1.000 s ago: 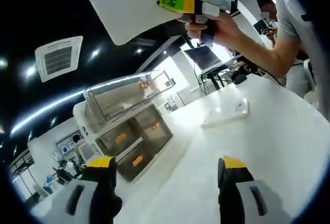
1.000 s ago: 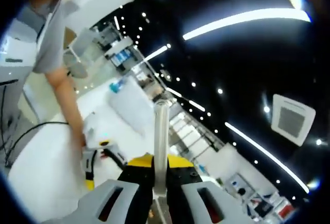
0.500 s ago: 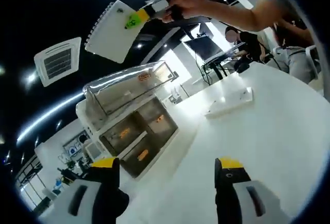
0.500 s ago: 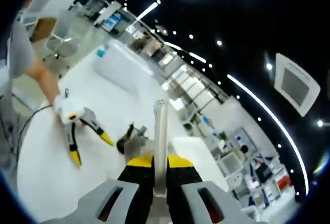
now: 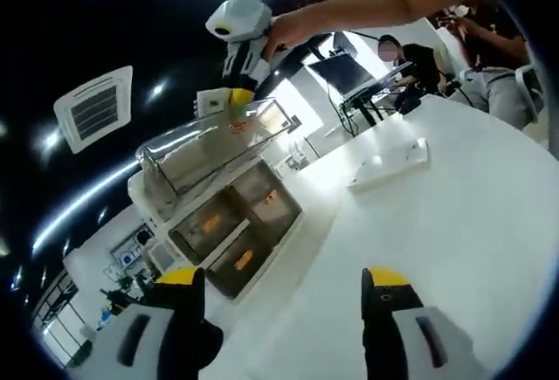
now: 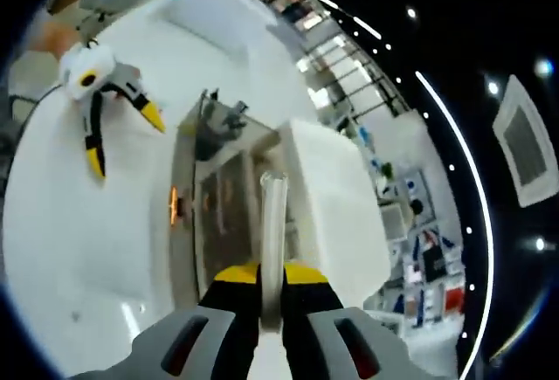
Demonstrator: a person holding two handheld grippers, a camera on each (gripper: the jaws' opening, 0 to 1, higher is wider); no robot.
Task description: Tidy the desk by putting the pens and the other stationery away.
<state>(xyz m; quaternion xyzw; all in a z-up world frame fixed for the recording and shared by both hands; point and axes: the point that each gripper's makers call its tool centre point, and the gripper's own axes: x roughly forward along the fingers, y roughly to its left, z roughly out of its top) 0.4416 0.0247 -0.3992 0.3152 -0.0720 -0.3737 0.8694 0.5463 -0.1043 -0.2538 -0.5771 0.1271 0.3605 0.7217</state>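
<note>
Right gripper view is showing the drawer organizer at centre frame, the right gripper clamping the notebook edge-on above it, and the left gripper spreading wide at upper left.

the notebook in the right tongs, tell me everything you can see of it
The notebook is white and thin, seen edge-on in the right gripper view as a pale upright strip pinched between the yellow-tipped right tongs. It is held above the clear organiser with drawers on the white desk. In the left gripper view only a small pale corner shows below the tongs, at the organiser's open top tray. Whether it touches the tray cannot be told.
</note>
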